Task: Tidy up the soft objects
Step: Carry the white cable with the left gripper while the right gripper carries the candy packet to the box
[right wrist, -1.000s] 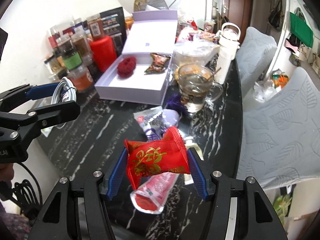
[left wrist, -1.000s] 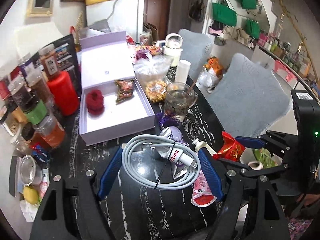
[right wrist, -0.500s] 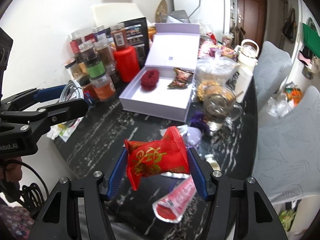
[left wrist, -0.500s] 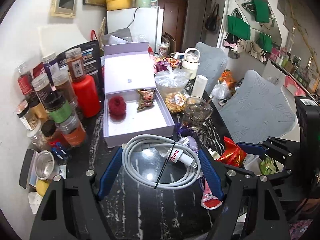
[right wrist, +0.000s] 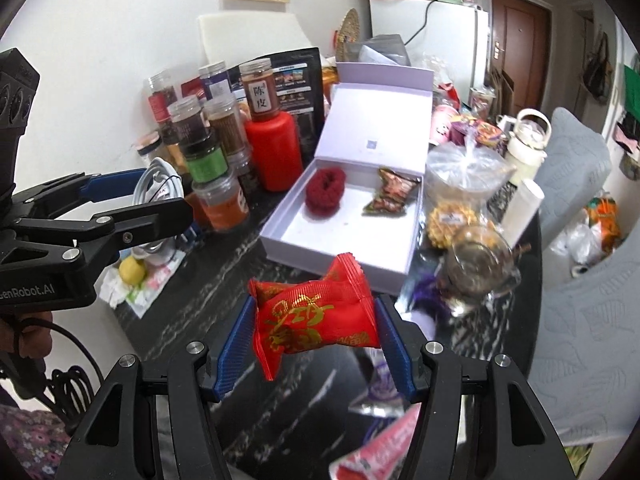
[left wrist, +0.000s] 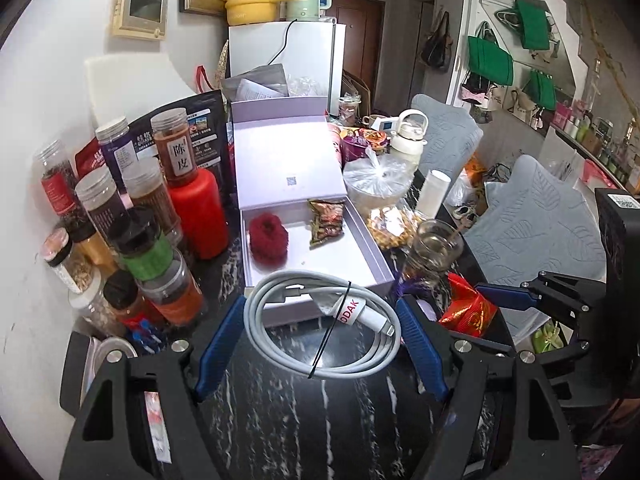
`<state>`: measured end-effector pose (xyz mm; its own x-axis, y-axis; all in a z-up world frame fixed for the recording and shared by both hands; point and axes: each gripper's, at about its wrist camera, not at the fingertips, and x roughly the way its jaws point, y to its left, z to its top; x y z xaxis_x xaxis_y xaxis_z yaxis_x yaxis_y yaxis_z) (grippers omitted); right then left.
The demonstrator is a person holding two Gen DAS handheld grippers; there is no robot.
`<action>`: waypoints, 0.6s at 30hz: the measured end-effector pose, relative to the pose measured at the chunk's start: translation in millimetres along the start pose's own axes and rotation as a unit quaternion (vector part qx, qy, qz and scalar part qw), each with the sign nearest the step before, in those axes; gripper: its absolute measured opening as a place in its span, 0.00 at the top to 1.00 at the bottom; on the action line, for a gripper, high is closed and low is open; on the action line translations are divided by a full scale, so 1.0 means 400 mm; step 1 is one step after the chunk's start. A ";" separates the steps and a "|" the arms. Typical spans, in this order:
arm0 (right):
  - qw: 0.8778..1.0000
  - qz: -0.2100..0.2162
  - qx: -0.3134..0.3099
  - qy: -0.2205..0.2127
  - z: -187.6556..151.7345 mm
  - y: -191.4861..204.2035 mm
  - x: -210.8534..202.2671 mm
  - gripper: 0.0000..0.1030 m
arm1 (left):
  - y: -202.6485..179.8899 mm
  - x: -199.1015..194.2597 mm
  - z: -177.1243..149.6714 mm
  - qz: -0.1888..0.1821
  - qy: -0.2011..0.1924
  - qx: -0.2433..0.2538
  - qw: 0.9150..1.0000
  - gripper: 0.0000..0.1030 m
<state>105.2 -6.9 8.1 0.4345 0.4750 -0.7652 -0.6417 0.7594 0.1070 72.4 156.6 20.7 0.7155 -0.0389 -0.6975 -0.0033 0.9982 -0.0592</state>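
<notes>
My left gripper (left wrist: 320, 336) is shut on a coiled white cable (left wrist: 324, 324), held in the air just before the near wall of the open lilac box (left wrist: 316, 308). A red scrunchie (left wrist: 268, 236) and a brown snack packet (left wrist: 326, 222) lie in the box. My right gripper (right wrist: 314, 330) is shut on a red snack packet with gold print (right wrist: 314, 318), lifted above the dark marble table (right wrist: 192, 296) short of the box (right wrist: 336, 260). From the right wrist view the left gripper (right wrist: 132, 200) with the cable shows at the left; from the left wrist view the red packet (left wrist: 466, 308) shows at the right.
Spice jars (left wrist: 140, 220) and a red bottle (left wrist: 200, 216) crowd the box's left side. A glass mug (right wrist: 478, 264), a bagged bowl (right wrist: 464, 168), wrapped sweets (right wrist: 448, 220) and a white tube (right wrist: 522, 208) stand to its right. Loose sachets (right wrist: 380, 452) lie on the table near me. Grey chairs (left wrist: 532, 220) flank the right edge.
Both grippers have risen and drawn back with their loads, so the box and jars show further off and more of the wall is in view. Neither grip changed.
</notes>
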 end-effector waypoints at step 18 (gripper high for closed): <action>1.000 -0.025 0.011 -0.002 0.209 -0.025 0.160 0.41 | 0.116 0.148 0.165 -0.030 -0.017 0.032 0.999 0.26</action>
<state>192.1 53.0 11.1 0.4678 0.4386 -0.7673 -0.6053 0.7916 0.0834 160.8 203.5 23.9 0.7364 -0.0975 -0.6695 0.0831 0.9951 -0.0534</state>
